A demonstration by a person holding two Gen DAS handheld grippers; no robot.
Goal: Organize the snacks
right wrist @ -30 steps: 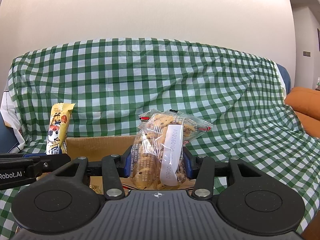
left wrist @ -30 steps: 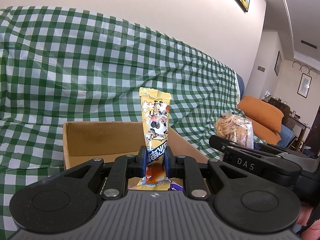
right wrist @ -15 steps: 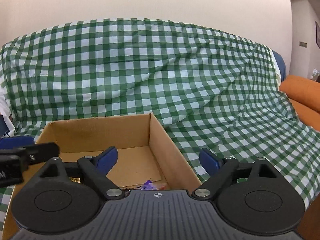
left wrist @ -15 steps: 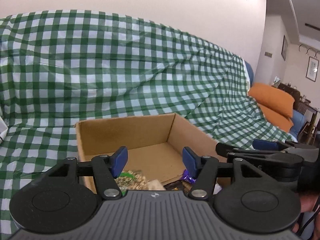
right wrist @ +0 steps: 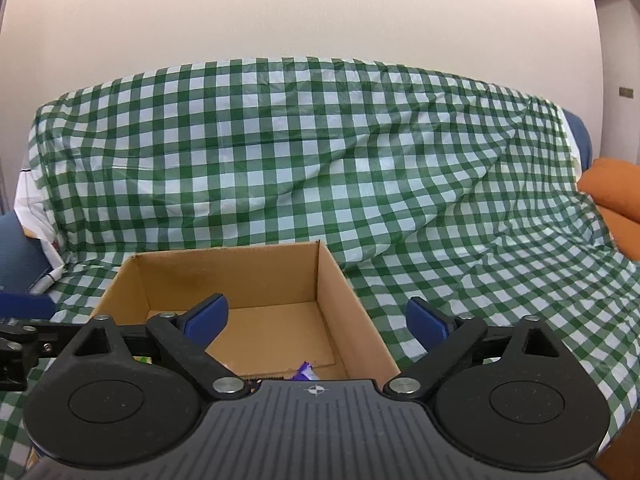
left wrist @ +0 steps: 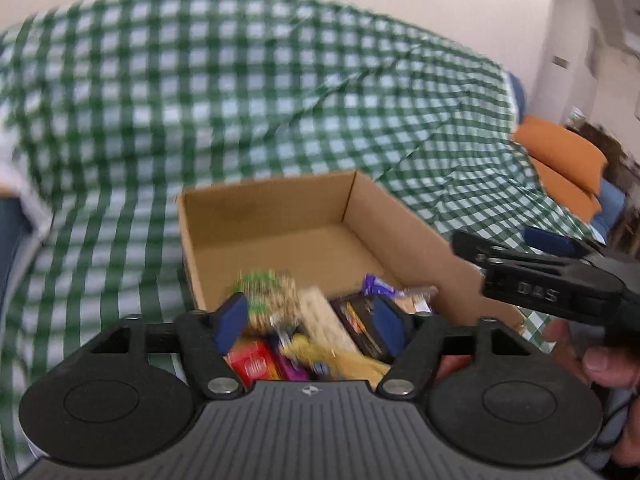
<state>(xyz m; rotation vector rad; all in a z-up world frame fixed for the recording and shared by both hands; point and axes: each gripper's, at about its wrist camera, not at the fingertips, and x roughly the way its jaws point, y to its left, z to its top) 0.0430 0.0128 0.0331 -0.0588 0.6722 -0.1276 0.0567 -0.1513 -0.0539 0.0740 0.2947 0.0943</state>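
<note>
Snacks [left wrist: 316,328] lie heaped in the near end of the cardboard box [left wrist: 272,208], just below my left gripper [left wrist: 310,320], whose jaws stand apart holding nothing. My right gripper [right wrist: 316,320] hangs over the box's right wall, jaws spread wide. Green checked cloth [right wrist: 320,152] surrounds the box.

cloth [right wrist: 320,152]: green-and-white check
cardboard box [left wrist: 384,220]: plain brown
snacks [left wrist: 304,332]: mixed red, yellow, purple, green and beige wrappers, blurred
left hand-held gripper [left wrist: 308,322]: black, with blue pads
right hand-held gripper [right wrist: 316,322]: black, with blue pads
cushion [left wrist: 564,160]: orange
wall [right wrist: 304,12]: off-white
</note>
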